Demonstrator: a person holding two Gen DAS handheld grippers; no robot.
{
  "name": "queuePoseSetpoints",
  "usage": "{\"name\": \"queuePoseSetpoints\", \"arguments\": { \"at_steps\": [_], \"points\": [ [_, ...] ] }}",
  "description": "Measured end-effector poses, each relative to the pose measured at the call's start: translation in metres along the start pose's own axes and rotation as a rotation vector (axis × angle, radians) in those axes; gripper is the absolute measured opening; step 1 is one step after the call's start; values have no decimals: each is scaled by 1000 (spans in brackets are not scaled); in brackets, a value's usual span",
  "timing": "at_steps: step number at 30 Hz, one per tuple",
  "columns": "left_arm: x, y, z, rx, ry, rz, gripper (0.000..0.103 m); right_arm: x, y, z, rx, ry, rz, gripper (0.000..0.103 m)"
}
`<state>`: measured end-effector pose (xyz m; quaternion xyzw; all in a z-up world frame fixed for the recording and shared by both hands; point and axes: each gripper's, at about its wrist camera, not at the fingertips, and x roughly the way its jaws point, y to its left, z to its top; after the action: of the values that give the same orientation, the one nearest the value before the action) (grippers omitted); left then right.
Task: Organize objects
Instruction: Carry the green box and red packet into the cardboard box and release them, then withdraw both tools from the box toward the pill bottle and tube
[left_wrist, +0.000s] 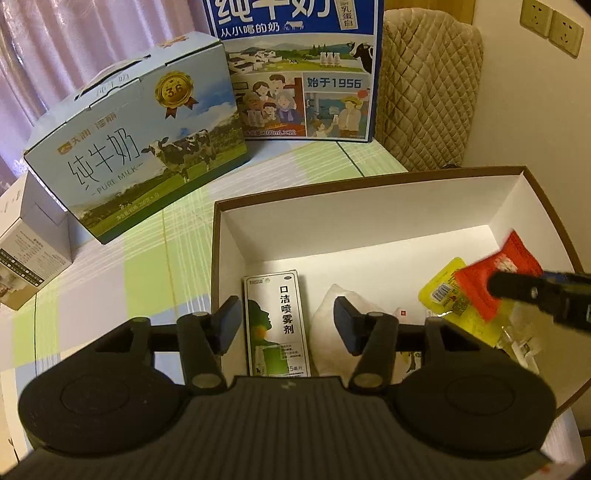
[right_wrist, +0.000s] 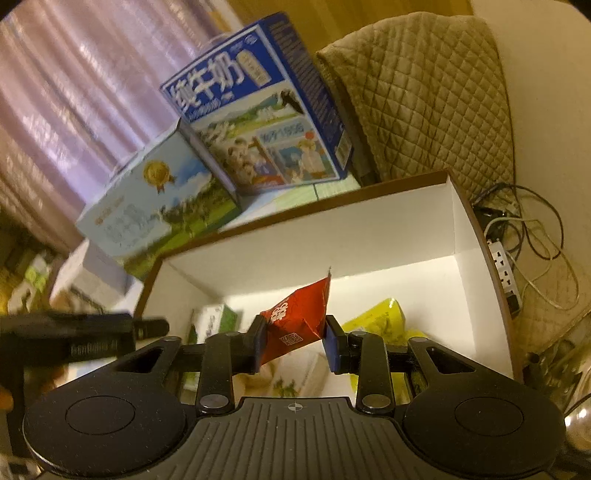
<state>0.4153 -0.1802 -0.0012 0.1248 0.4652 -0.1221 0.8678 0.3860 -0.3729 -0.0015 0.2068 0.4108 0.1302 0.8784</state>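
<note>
A brown-rimmed white box (left_wrist: 218, 258) (right_wrist: 369, 240) lies open on the table. Inside it are a green-and-white spray carton (left_wrist: 277, 325) (right_wrist: 218, 321), a white pouch (left_wrist: 332, 325) and a yellow packet (left_wrist: 443, 291) (right_wrist: 380, 321). My right gripper (right_wrist: 293, 341) is shut on a red sachet (right_wrist: 299, 317) (left_wrist: 491, 280) and holds it above the box interior, over the yellow packet. My left gripper (left_wrist: 286, 325) hovers open over the carton and the white pouch, with nothing between its fingers. The right gripper's finger (left_wrist: 517, 288) enters the left wrist view from the right.
Two milk cartons stand behind the box: a light blue one (left_wrist: 136, 140) (right_wrist: 155, 206) and a dark blue one (left_wrist: 299, 70) (right_wrist: 258, 118). A small white box (left_wrist: 29, 251) is at the left. A quilted cushion (left_wrist: 428, 92) (right_wrist: 424, 92) is at the back right, with a power strip and cables (right_wrist: 506, 266) beside it.
</note>
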Motion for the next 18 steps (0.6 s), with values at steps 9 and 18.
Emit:
{"name": "queuePoseSetpoints", "arguments": {
  "at_steps": [9,18],
  "points": [
    [-20,2,-12,32,-27,-37,62,-17,1,12,35,-100,25,62],
    [-55,13,-42,47,-79,-80,77,-40,12,-18,-223,-73,-59,63]
  ]
}}
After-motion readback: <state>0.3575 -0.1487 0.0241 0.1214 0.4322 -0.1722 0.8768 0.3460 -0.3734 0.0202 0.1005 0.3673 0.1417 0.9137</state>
